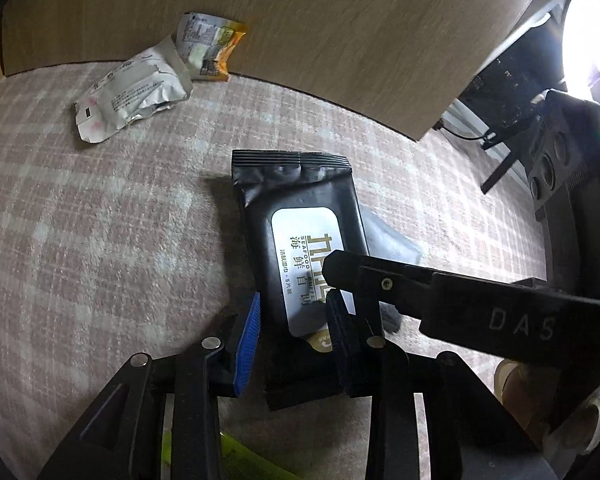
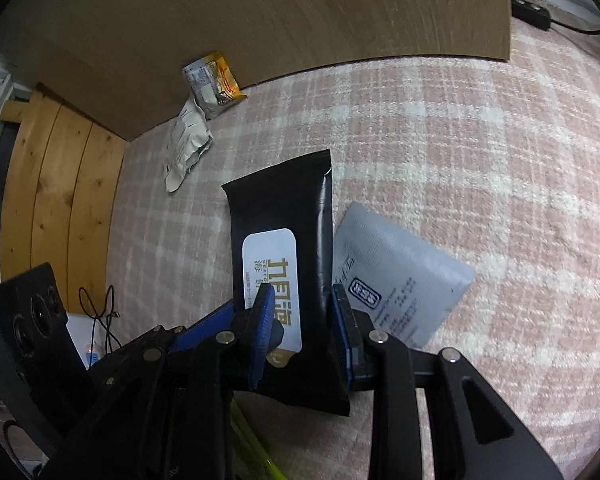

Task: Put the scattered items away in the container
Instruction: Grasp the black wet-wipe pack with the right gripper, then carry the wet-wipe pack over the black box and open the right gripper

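Right now I have both grippers on the black wipes pack (image 1: 300, 216), which lies on the pink plaid cloth (image 1: 100, 220). My left gripper (image 1: 292, 320) straddles its near end, blue pads set just outside the pack's edges. My right gripper (image 2: 302, 316) pinches the same end from both sides. A grey sachet (image 2: 400, 276) lies tucked under the pack's right edge. Farther off, a torn white wrapper (image 1: 128, 96) and an orange-and-white packet (image 1: 212, 48) lie against the wooden board (image 1: 320, 32).
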A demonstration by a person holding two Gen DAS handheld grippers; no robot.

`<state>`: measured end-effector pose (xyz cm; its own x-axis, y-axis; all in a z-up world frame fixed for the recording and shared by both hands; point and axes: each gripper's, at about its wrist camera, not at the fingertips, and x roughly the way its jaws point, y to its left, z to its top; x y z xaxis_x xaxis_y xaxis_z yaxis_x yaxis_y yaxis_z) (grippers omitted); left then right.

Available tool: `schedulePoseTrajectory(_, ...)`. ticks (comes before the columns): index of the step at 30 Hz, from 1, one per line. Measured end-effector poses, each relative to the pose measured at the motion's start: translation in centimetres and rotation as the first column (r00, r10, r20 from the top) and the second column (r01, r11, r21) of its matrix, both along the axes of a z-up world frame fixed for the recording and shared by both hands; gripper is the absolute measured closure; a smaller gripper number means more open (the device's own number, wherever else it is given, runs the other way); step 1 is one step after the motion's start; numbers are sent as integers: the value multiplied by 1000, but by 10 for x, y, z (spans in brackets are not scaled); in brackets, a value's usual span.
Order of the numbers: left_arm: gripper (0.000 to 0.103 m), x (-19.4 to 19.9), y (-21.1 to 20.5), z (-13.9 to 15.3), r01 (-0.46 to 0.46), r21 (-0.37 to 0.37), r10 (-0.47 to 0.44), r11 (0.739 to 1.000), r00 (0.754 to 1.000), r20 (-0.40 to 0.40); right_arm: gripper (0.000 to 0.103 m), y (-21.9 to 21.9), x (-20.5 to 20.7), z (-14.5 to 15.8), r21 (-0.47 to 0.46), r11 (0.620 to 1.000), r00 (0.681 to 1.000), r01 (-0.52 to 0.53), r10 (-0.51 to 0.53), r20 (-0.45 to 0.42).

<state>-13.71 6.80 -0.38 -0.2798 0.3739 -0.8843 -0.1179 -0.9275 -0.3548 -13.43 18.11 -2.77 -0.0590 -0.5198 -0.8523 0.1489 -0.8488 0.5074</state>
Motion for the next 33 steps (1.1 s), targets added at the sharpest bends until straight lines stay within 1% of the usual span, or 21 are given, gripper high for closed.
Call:
schedulePoseTrajectory(3, 78, 5, 3, 10, 6, 11, -6, 1000, 1000, -13, 75, 7, 7, 7, -12, 1000, 1000, 10, -10, -3)
schedulePoseTrajectory(5, 78, 10, 8, 20, 17, 9, -16, 1000, 1000, -26, 75, 11, 9, 14, -6, 1000, 1000, 16, -16, -17)
schedulePoseTrajectory(8, 78, 18, 22, 35, 62, -12, -63, 998, 996, -64, 75, 23, 18, 26, -13, 999, 999, 35, -36, -41)
schedulePoseTrajectory(14, 78, 38, 60, 61, 151, 11, -149, 988, 984, -101, 75, 68, 36, 55, -31, 994, 991, 101, -104, -83)
schedulePoseTrajectory(18, 78, 53, 97, 75, 227, 16, -224, 974, 967, -124, 75, 104, 56, 71, -38, 986, 980, 165, -168, -107)
schedulePoseTrajectory(22, 78, 73, 143, 89, 310, 21, -304, 951, 942, -145, 75, 152, 82, 92, -49, 969, 961, 241, -246, -127)
schedulePoseTrajectory(27, 78, 108, 193, 106, 416, 36, -405, 909, 899, -166, 75, 216, 122, 112, -46, 940, 927, 339, -342, -153)
schedulePoseTrajectory(33, 78, 162, 255, 126, 546, 48, -527, 837, 826, -198, 75, 291, 179, 133, -36, 885, 869, 465, -463, -174)
